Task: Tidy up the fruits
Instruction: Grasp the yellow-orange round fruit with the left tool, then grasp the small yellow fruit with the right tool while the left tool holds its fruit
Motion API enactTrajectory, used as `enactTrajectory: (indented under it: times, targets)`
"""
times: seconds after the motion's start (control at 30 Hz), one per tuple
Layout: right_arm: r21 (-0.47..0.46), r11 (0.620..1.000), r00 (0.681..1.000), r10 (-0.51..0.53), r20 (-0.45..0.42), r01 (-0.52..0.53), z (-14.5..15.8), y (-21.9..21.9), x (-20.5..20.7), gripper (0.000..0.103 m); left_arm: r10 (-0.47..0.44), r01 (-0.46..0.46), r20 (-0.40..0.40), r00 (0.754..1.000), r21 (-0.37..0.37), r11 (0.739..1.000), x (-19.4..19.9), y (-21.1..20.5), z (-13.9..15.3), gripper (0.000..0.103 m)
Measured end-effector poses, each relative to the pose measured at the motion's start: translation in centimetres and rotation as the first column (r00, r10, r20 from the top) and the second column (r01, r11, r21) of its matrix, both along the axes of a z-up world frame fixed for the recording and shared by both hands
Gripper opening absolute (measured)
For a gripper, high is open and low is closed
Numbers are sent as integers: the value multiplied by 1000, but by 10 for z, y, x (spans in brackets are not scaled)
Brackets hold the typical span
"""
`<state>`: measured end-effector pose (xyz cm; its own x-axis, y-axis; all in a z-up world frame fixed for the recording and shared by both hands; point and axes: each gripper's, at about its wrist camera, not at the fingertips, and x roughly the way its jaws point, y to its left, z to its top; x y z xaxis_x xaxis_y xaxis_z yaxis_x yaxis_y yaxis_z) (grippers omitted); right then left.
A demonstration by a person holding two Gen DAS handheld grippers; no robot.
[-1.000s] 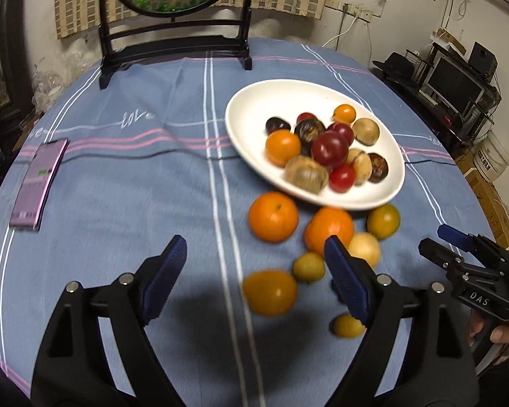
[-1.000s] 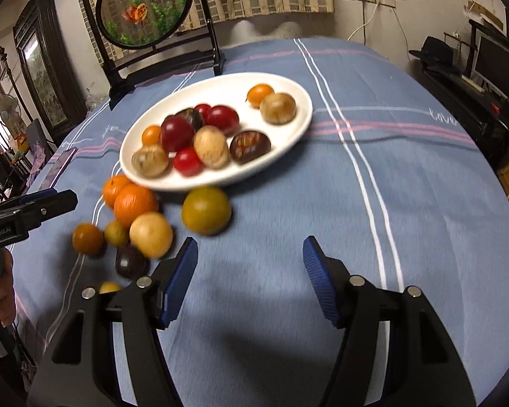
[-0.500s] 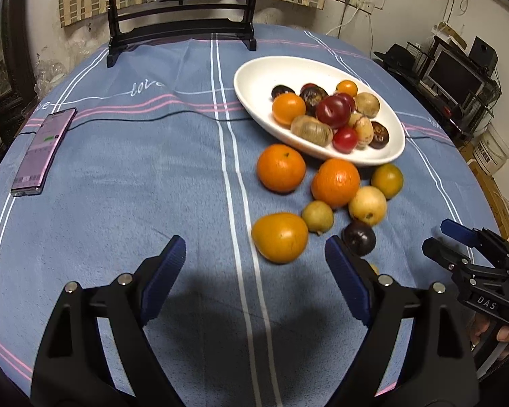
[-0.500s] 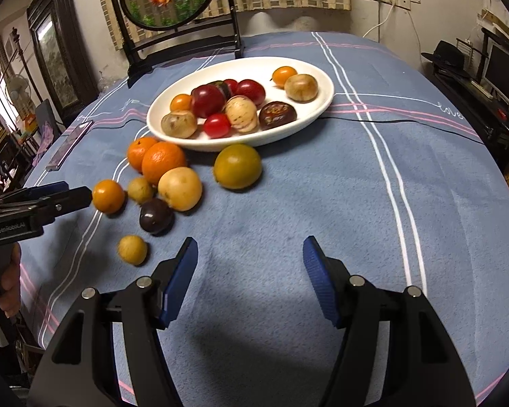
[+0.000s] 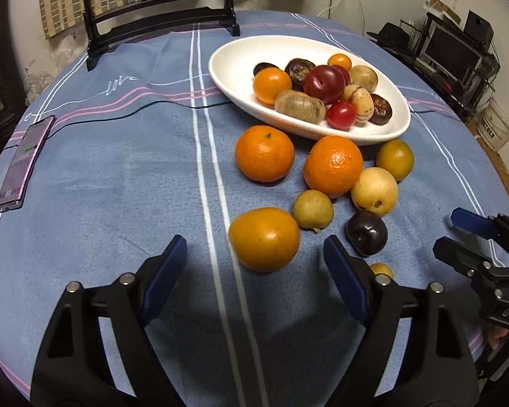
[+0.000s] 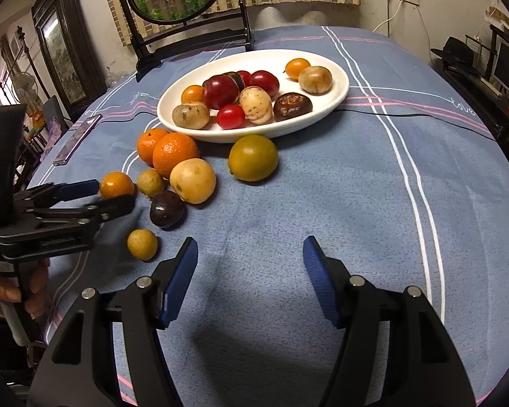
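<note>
Closing in on the nearest orange fruit (image 5: pixel 264 238), the left tool (image 5: pixel 254 264) has its jaws spread either side of it, and they have just been narrowing, though the blue pads are not yet pressing on the skin. So nothing gripped there, by my reading. The right tool (image 6: pixel 249 276) hangs over bare blue cloth with its jaws spread and nothing between them, well short of the fruit.

Now the score so far. The white bowl (image 5: pixel 234 78) toward the far side of the desk (image 5: pixel 101 176) already carries a good pile: a dark red plum (image 5: pixel 323 79), a cherry tomato (image 5: pixel 341 114), a small orange and several brown and speckled pieces. Call that the part done.

What's left lies loose on the cloth in front of the bowl: two tangerines, one (image 5: pixel 264 153) and another (image 5: pixel 332 165) just beside it, a greenish-yellow citrus (image 5: pixel 395 159) near the rim, a pale yellow fruit (image 5: pixel 374 191), a small olive-green one (image 5: pixel 312 209), a dark purple fruit (image 5: pixel 366 233), and a little yellow one (image 6: pixel 142 244) peeking behind the left tool's finger. With the orange fruit, eight pieces remain, so I'd judge this roughly halfway. A phone (image 5: pixel 23 162) sits off at the desk's left edge, out of play.
</note>
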<state>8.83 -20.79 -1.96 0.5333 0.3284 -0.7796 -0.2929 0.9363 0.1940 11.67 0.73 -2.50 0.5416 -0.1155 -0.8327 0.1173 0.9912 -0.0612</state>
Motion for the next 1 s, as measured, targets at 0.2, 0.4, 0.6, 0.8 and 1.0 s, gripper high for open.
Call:
enactTrajectory:
  times: [0.2, 0.4, 0.6, 0.8, 1.0]
  targets:
    - [-1, 1000, 1000, 22, -10, -22, -2, 6, 0, 65, -42, 42, -9, 999, 9, 999, 1, -9, -4, 53]
    - [-5, 999, 999, 52, -16, -52, -2, 14, -3, 65, -25, 25, -9, 1000, -7, 1000, -4, 2, 1, 42]
    - [-28, 990, 990, 137, -11, -137, -1, 41, -12, 65, 6, -6, 20, 1000, -19, 1000, -14, 19, 12, 42]
    - [-75, 975, 978, 208, -15, -208, -6, 73, -15, 65, 23, -22, 20, 1000, -44, 999, -22, 31, 12, 42]
    - [-109, 979, 985, 173, -11, -173, -8, 86, -7, 65, 35, -35, 13, 999, -62, 997, -25, 39, 9, 42]
